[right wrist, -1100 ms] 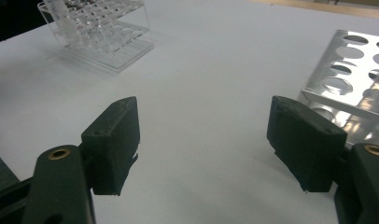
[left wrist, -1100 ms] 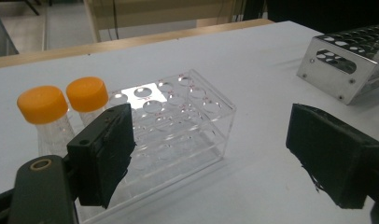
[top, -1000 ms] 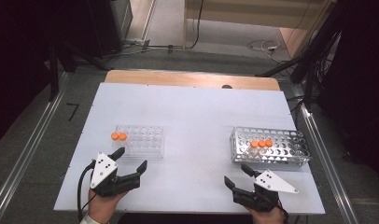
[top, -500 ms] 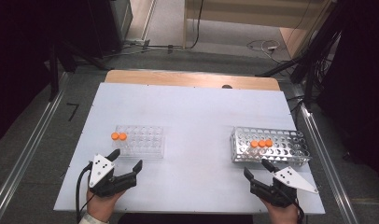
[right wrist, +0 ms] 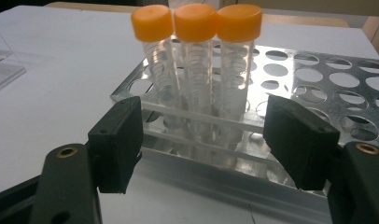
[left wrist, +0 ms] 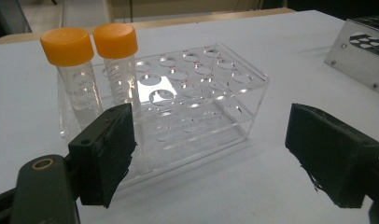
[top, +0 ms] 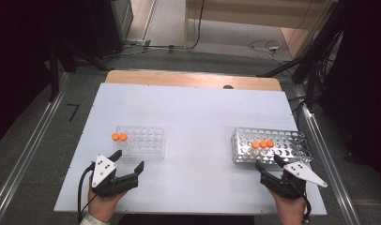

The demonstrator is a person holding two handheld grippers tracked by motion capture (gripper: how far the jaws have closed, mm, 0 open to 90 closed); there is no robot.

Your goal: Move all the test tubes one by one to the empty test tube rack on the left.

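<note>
A clear plastic rack [top: 146,142] [left wrist: 197,93] stands at the table's left with two orange-capped tubes [top: 119,137] [left wrist: 92,44] in its left end. At the right, a perforated metal rack [top: 292,143] [right wrist: 327,79] holds three orange-capped tubes [top: 262,144] [right wrist: 197,23] in a row. My left gripper [top: 129,160] [left wrist: 218,156] rests just in front of the clear rack, open, with nothing between its jaws. My right gripper [top: 268,162] [right wrist: 204,149] sits close before the metal rack, facing the three tubes. It is open and apart from them.
The white table [top: 198,112] has a wooden strip [top: 193,79] along its far edge. Metal rails [top: 324,154] run down both sides. The metal rack's corner [left wrist: 365,51] appears far right in the left gripper view. Bare tabletop lies between the racks.
My right gripper has moved to the right and a little forward, ending in front of the metal rack's tubes. The left gripper has stayed put.
</note>
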